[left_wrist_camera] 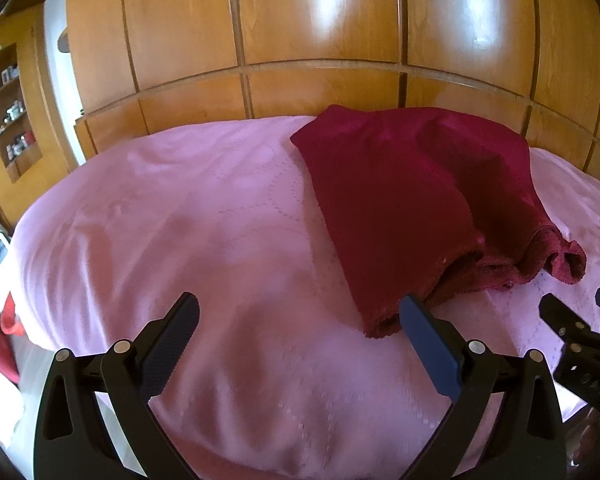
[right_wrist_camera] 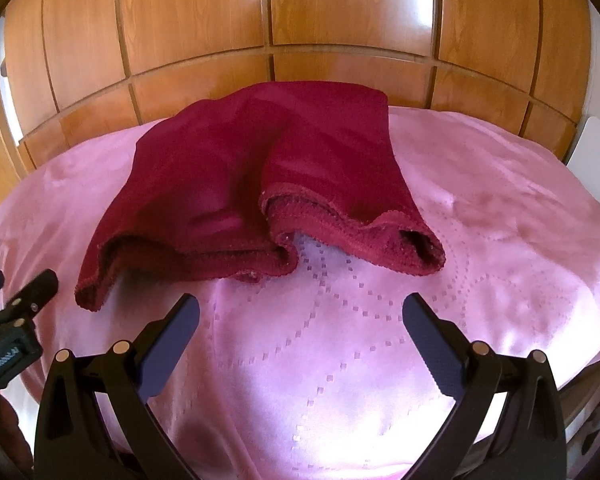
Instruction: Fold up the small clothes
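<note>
Low in the left wrist frame, my left tongs [left_wrist_camera: 300, 310] stand spread wide with nothing between them; one blue pad sits just beside the near corner of the dark red knitted garment [left_wrist_camera: 412, 200], though I cannot tell whether it touches. Low in the right wrist frame, my right tongs [right_wrist_camera: 300, 312] are likewise released and empty, hanging over bare cover just short of the garment's [right_wrist_camera: 260, 184] wavy near hem.

That garment lies in the centre of the right wrist frame and toward the right of the left wrist frame, on the pink quilted bed cover [right_wrist_camera: 340, 340]. It looks loosely doubled over, with one layer draped on another, the ribbed edges uneven, and a curl of cloth rolled open at the lower right of the heap. I judge the folding barely begun or only roughly started: the edges do not line up, the cloth bulges instead of lying flat, and neither tongs hold anything. Smoothing, squaring and the neat folds seem left to do.

Beyond the bed, glossy orange-brown wooden panels [right_wrist_camera: 340, 20] fill the top of both frames. At the far left of the left wrist frame is a wooden shelf niche [left_wrist_camera: 12, 112] with small items I cannot make out.
</note>
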`<state>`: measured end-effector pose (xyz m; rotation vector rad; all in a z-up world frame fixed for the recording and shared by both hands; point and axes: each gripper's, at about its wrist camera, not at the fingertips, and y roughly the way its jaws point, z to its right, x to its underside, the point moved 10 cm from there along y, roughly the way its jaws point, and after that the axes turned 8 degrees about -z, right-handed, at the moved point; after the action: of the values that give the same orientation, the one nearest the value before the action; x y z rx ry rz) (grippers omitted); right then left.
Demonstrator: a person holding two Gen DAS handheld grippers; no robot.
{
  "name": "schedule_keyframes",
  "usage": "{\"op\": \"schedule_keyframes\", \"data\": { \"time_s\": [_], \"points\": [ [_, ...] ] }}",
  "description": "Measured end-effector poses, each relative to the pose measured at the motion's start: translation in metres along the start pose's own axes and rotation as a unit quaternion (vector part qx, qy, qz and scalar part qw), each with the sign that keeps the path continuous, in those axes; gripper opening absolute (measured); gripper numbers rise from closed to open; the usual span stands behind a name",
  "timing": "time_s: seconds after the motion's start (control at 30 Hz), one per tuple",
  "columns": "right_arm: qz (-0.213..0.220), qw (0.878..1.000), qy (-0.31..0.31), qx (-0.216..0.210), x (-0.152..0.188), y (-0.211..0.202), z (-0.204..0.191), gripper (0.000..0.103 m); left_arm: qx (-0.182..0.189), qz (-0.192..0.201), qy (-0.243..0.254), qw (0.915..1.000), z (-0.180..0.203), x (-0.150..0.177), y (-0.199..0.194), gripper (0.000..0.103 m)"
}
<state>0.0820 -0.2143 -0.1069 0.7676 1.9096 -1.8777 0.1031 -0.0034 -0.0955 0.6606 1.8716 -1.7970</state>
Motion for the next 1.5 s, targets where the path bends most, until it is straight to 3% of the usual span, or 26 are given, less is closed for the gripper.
{"op": "schedule_keyframes", "data": {
  "time_s": [0.2, 0.3, 0.47, 0.53, 0.63, 0.77, 0.9, 0.97, 1.03, 1.07, 1.1, 1.13, 1.37, 1.5],
  "points": [
    [0.000, 0.999, 0.007, -0.033, -0.010, 0.001, 0.008, 0.101, 0.009, -0.010, 0.005, 0.9999, 0.002, -0.003, 0.011, 0.099],
    [0.005, 0.998, 0.006, -0.065, -0.023, -0.001, 0.016, 0.101, 0.039, -0.023, 0.010, 0.9989, 0.003, -0.007, 0.020, 0.099],
    [-0.005, 0.997, 0.033, -0.066, -0.045, 0.005, 0.059, 0.101, 0.073, -0.059, -0.018, 0.9954, -0.008, -0.016, 0.040, 0.099],
    [-0.012, 0.996, 0.054, -0.067, -0.049, 0.010, 0.077, 0.101, 0.110, -0.077, -0.047, 0.9899, -0.011, -0.019, 0.047, 0.099],
    [-0.030, 0.993, 0.091, -0.068, -0.055, 0.027, 0.104, 0.101, 0.180, -0.103, -0.083, 0.9747, -0.004, -0.023, 0.056, 0.099],
    [-0.047, 0.986, 0.129, -0.090, -0.059, 0.045, 0.118, 0.099, 0.210, -0.112, -0.084, 0.9676, 0.013, -0.031, 0.067, 0.098],
    [-0.084, 0.982, 0.137, -0.095, -0.055, 0.073, 0.120, 0.078, 0.239, -0.157, -0.077, 0.9553, 0.036, -0.025, 0.090, 0.067],
    [-0.096, 0.984, 0.124, -0.088, -0.052, 0.084, 0.115, 0.069, 0.241, -0.154, -0.065, 0.9560, 0.045, -0.025, 0.095, 0.055],
    [-0.095, 0.986, 0.107, -0.083, -0.054, 0.085, 0.109, 0.046, 0.251, -0.155, -0.048, 0.9541, 0.051, -0.026, 0.093, 0.021],
    [-0.097, 0.987, 0.096, -0.083, -0.055, 0.084, 0.103, 0.037, 0.257, -0.155, -0.045, 0.9528, 0.052, -0.027, 0.090, 0.015],
    [-0.099, 0.987, 0.090, -0.086, -0.055, 0.083, 0.100, 0.015, 0.256, -0.150, -0.043, 0.9539, 0.051, -0.031, 0.088, 0.009],
    [-0.102, 0.987, 0.085, -0.093, -0.057, 0.080, 0.097, 0.010, 0.252, -0.139, -0.041, 0.9567, 0.047, -0.036, 0.084, 0.008],
    [-0.047, 0.988, 0.062, -0.134, -0.091, 0.021, 0.085, 0.009, 0.241, -0.055, -0.050, 0.9676, -0.011, -0.081, 0.036, 0.007],
    [-0.019, 0.982, 0.047, -0.182, -0.100, -0.029, 0.073, 0.008, 0.221, -0.029, -0.058, 0.9732, -0.051, -0.086, 0.013, 0.007]
  ]
}}
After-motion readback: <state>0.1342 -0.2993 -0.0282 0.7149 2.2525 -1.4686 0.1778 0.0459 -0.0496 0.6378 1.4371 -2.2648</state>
